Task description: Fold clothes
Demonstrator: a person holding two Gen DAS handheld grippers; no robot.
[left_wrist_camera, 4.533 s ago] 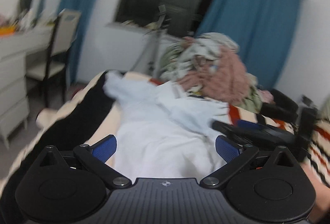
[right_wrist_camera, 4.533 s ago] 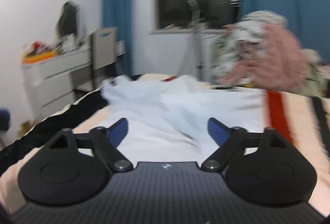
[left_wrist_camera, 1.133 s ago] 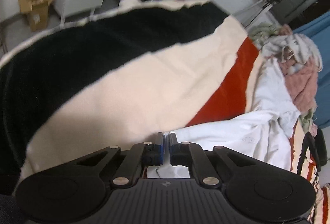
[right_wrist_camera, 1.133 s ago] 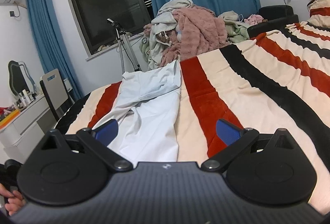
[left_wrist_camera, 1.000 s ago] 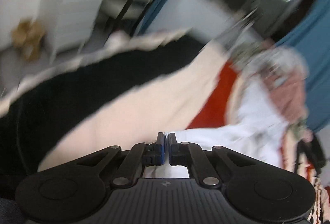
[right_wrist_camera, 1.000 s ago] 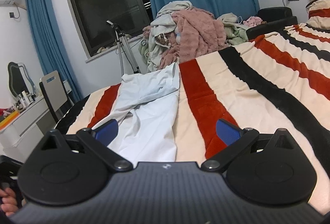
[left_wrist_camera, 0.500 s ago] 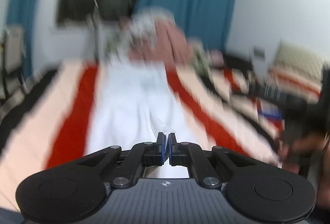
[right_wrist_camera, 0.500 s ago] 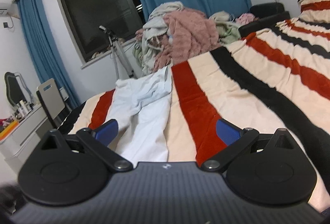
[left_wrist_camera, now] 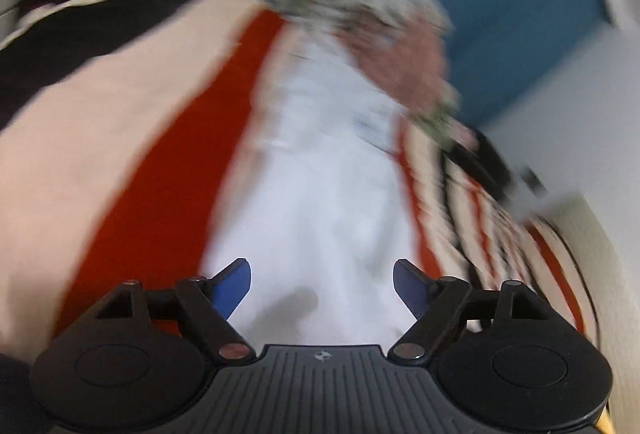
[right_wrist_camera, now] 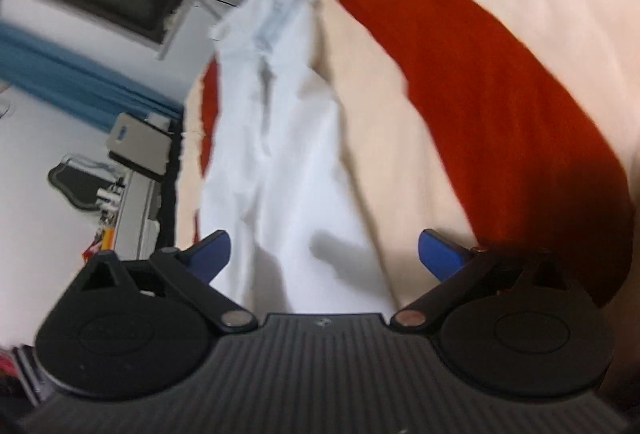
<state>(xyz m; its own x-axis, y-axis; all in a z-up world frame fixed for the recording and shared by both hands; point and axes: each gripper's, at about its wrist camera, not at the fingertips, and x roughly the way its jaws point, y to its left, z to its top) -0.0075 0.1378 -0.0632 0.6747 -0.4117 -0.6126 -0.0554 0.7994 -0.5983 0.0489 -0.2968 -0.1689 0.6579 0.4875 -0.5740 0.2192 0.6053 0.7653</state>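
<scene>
White garment (left_wrist_camera: 320,194), both jaws wide open, empty

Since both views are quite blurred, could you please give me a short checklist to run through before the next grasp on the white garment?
1. Left gripper open and empty: ok, fingers spread apart.
2. Right gripper open and empty: ok.
3. White garment lying stretched lengthwise on the striped blanket: ok.
4. Near end of the garment between the left gripper's fingers: ok, it lies in line with the gap.
5. Garment smooth, no folds: not ok, creases show in the right wrist view.
6. Exact hem edge: cannot tell, too blurred.
</scene>
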